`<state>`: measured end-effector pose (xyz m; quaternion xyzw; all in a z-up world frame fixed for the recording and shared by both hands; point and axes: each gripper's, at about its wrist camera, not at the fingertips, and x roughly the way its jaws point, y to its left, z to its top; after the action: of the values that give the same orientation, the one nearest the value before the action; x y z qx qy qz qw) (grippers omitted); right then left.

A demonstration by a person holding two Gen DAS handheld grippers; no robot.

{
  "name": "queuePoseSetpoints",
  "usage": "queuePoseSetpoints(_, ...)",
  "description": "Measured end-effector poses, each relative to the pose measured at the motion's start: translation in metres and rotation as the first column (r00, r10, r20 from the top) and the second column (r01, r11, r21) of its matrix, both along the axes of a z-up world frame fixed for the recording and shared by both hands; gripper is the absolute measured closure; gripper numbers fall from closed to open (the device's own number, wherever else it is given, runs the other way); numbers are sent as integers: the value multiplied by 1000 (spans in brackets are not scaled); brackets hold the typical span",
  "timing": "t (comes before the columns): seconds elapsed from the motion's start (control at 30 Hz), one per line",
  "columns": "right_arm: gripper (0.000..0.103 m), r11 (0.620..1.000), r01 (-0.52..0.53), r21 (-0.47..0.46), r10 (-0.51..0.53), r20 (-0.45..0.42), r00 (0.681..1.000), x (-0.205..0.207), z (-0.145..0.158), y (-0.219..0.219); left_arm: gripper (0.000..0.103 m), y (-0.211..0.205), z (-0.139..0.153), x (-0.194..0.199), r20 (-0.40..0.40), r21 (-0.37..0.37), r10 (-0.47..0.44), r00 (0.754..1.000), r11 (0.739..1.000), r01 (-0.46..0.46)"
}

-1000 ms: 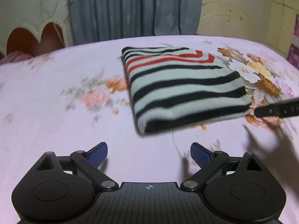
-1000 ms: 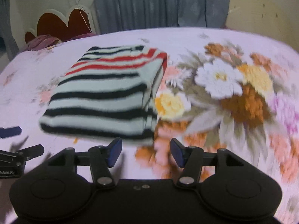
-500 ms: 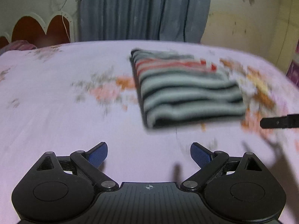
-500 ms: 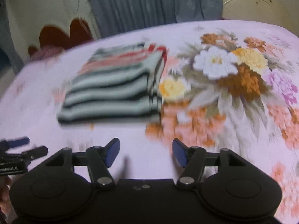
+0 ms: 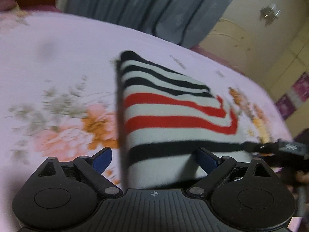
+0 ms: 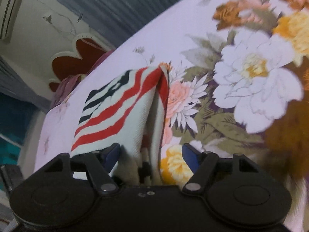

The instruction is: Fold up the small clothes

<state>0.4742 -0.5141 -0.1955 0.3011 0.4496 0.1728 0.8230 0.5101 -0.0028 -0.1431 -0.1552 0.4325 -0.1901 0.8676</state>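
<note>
At lower centre of both views, each wide-open hand-held gripper (image 5: 154, 157) (image 6: 151, 153) straddles the soft, light striped garment (image 5: 173, 116), best pinched at its near corners.

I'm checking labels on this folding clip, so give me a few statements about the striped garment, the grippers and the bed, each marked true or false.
1. The striped garment lies folded on the floral bedsheet. True.
2. The left gripper is clamped shut on the cloth. False: its fingers are spread, with the garment's near edge between them.
3. The garment has only black stripes. False: it has red ones too.
4. The right gripper is open at the garment's layered edge. True.
</note>
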Motion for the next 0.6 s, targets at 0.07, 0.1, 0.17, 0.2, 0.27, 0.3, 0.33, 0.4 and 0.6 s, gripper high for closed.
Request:
queuePoseSetpoints(0.07,30,998,-27,63,27,0,1000,6,-8,-3,11,0,-6,10,-31,-55,-8,999,998,6)
queuePoseSetpoints(0.1,30,995,-43,93,44,-5,999,9,-10,-4,16,0,-10,14,-47,-83,-11,999,996,7)
queuePoseSetpoints(0.17,32,991,-74,112,76,-13,997,17,-12,0,18,-3,-14,21,-68,-121,-16,998,993,8)
queuePoseSetpoints(0.2,35,990,-93,105,95,-14,995,20,-12,4,18,-6,-16,24,-70,-119,-16,997,993,7)
queuePoseSetpoints(0.27,41,990,-131,50,132,-7,991,28,-9,17,18,-13,-15,27,-70,-102,-19,997,995,12)
queuePoseSetpoints(0.3,49,990,-143,12,143,-4,990,30,-7,24,18,-18,-14,29,-71,-84,-22,997,996,16)
queuePoseSetpoints(0.33,51,989,-150,-15,150,-7,989,33,-5,30,23,-20,-13,30,-70,-61,-26,997,998,21)
queuePoseSetpoints(0.4,54,985,-160,-66,159,-8,987,36,0,42,31,-33,-5,28,-50,22,-45,998,999,46)
queuePoseSetpoints(0.6,71,936,-171,-308,200,64,978,23,32,79,53,-82,32,8,92,317,-151,984,941,115)
